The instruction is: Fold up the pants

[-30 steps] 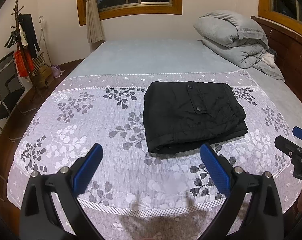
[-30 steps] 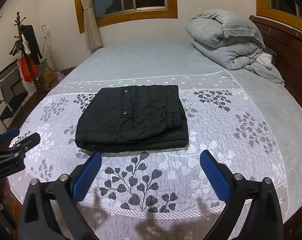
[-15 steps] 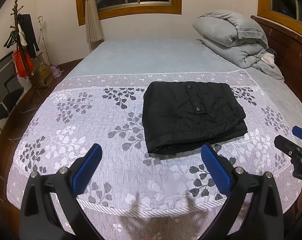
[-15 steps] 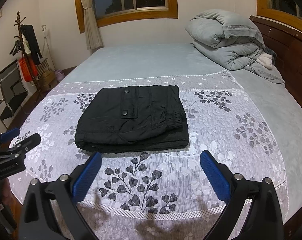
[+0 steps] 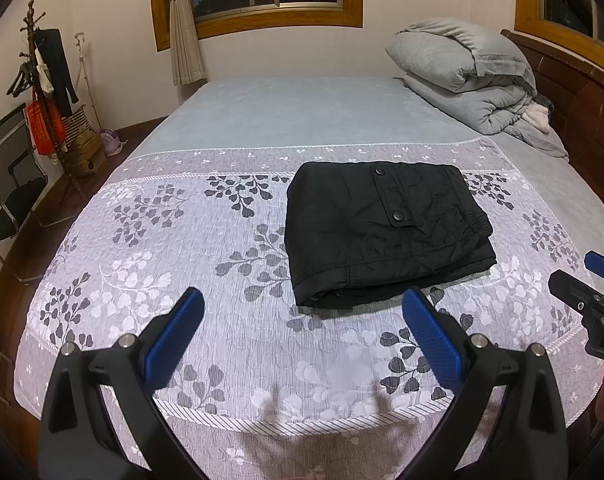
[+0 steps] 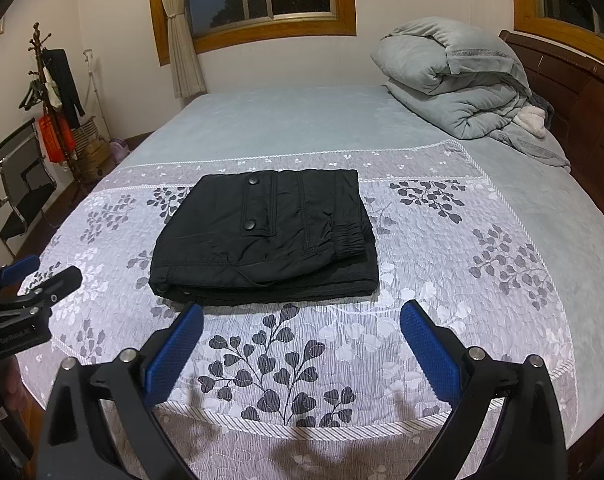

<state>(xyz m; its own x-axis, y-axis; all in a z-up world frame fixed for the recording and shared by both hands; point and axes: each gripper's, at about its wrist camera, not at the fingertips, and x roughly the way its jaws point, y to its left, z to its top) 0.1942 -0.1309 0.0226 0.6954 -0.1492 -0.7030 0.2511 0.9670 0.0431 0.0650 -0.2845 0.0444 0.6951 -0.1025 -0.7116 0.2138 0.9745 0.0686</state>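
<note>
A pair of black quilted pants (image 5: 385,232), folded into a thick rectangular stack with two snap buttons showing on the top pocket flap, lies flat on the white bedspread with grey leaf print (image 5: 150,264) that covers the near half of the bed. The left claw (image 5: 302,332), black-armed with blue ribbed pads, hovers above the bed's near edge with its fingers spread wide apart and nothing between them, the pants just beyond its right pad. The right claw (image 6: 301,338) hangs likewise over the near edge, fingers wide apart and holding nothing, with the folded stack (image 6: 268,236) directly ahead. A rolled grey comforter (image 6: 449,80) sits at the far right by the dark wooden headboard (image 6: 581,96). A coat rack with hanging clothes (image 5: 42,92) stands at the left wall.
</note>
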